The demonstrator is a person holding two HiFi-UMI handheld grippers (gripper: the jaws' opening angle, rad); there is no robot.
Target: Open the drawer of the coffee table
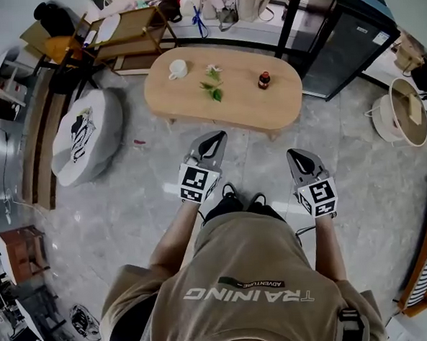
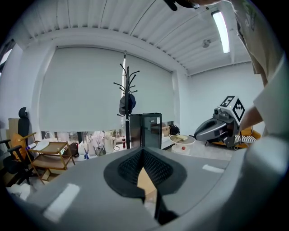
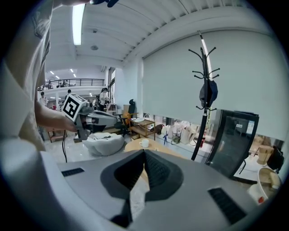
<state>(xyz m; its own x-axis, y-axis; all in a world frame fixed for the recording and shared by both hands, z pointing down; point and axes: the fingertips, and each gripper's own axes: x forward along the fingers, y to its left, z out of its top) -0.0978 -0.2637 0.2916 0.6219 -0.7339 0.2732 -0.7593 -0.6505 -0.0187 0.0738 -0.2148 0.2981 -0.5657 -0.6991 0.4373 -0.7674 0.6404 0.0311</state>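
Wooden coffee table (image 1: 223,86), upper centre, is not yet being touched; left gripper (image 1: 213,139) and right gripper (image 1: 299,158) are being held closed and empty, with the whole drawer opening seemingly still ahead.

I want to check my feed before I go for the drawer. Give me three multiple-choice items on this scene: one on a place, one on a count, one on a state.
1. In the head view, where on the coffee table does the white cup stand?
A) near its left end
B) near its right end
C) dead centre

2. How many things are on the coffee table?
A) one
B) three
C) six

3. How do the two grippers' jaws stand?
A) both wide open
B) one shut on the cup
C) both shut, holding nothing

Answers:
1 A: the white cup sits by the table's left end.
2 B: there are only the cup, a green sprig and a small dark bottle.
3 C: the left gripper and right gripper each show their jaws together with nothing between, on the near side of the table.
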